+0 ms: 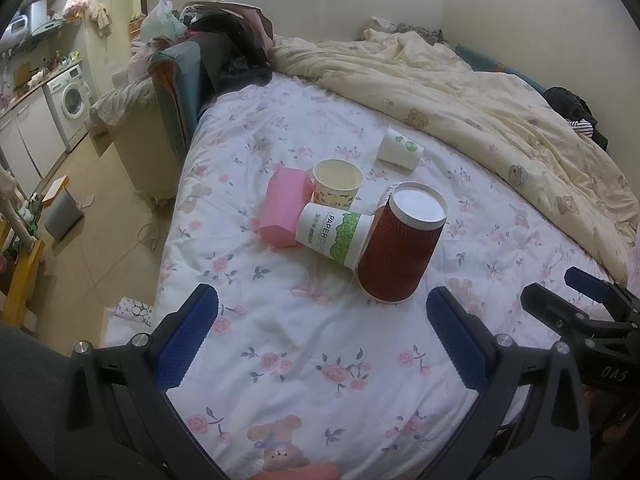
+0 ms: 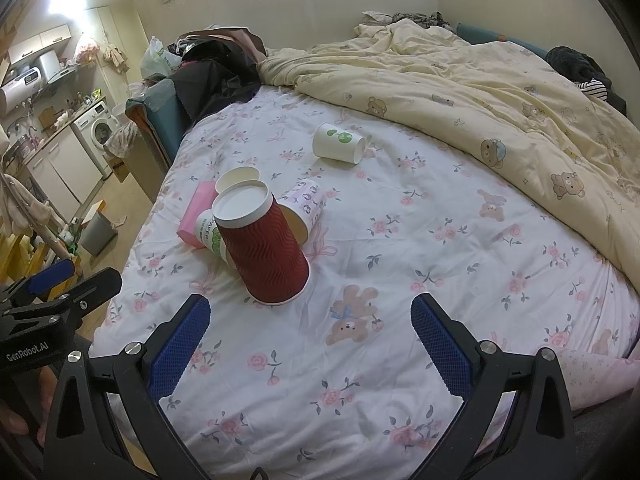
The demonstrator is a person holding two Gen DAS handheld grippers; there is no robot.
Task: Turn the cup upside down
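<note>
A red ribbed paper cup (image 1: 401,245) stands upside down on the floral bed sheet (image 1: 320,360), its white base up; it also shows in the right wrist view (image 2: 266,254). A white and green "PAPERCUP" cup (image 1: 334,235) lies on its side against it. A yellow-patterned cup (image 1: 337,186) stands upright behind. A purple-patterned cup (image 2: 305,208) lies on its side. A white cup with green dots (image 1: 399,149) lies further back. My left gripper (image 1: 322,312) is open and empty, near the red cup. My right gripper (image 2: 310,316) is open and empty, just right of it.
A pink box (image 1: 283,208) lies left of the cups. A cream quilt (image 1: 480,92) is heaped across the back and right of the bed. The bed's left edge drops to the floor, with a grey bin (image 1: 62,216) and a washing machine (image 1: 72,100).
</note>
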